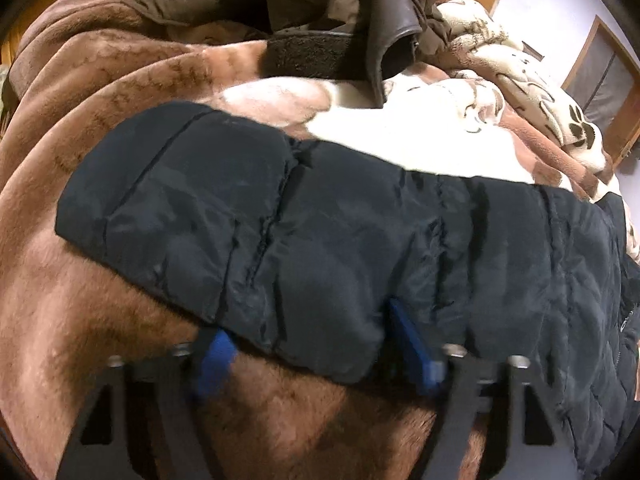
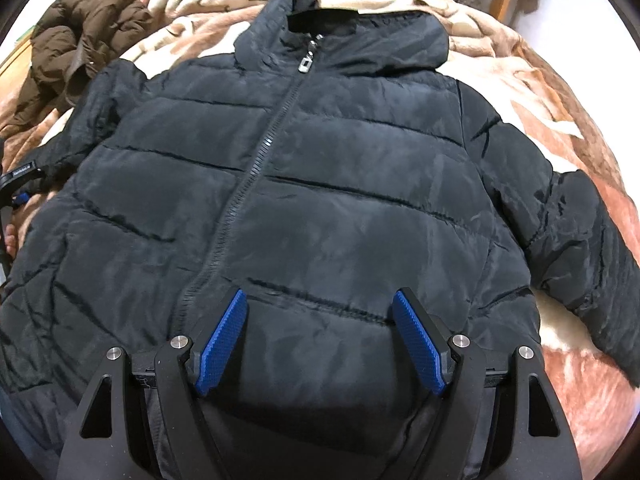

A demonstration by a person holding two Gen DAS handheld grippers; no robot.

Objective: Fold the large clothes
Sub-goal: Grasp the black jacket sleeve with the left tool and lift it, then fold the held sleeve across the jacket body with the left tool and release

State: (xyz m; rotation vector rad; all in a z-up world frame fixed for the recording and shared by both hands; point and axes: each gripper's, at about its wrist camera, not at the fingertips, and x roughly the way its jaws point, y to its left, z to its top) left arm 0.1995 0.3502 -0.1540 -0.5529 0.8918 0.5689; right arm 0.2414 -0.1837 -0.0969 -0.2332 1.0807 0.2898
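Two grippers over the black puffer jacket (image 2: 304, 184), which we see lying zip-up on the brown blanket (image 2: 560, 128) (brown coat (image 2: 76, 44) heaped at far left). Left gripper (image 1: 316, 344) straddles the sleeve (image 1: 248, 216) edge, contact unclear; right gripper (image 2: 320, 340) hangs wide above the hem, gripping nothing

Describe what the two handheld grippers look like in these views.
Both match: the left gripper and right gripper have matte black angular frames with triangular cutouts, round silver bolts, and black fingers faced with ridged blue pads. No sleeves or cables show.
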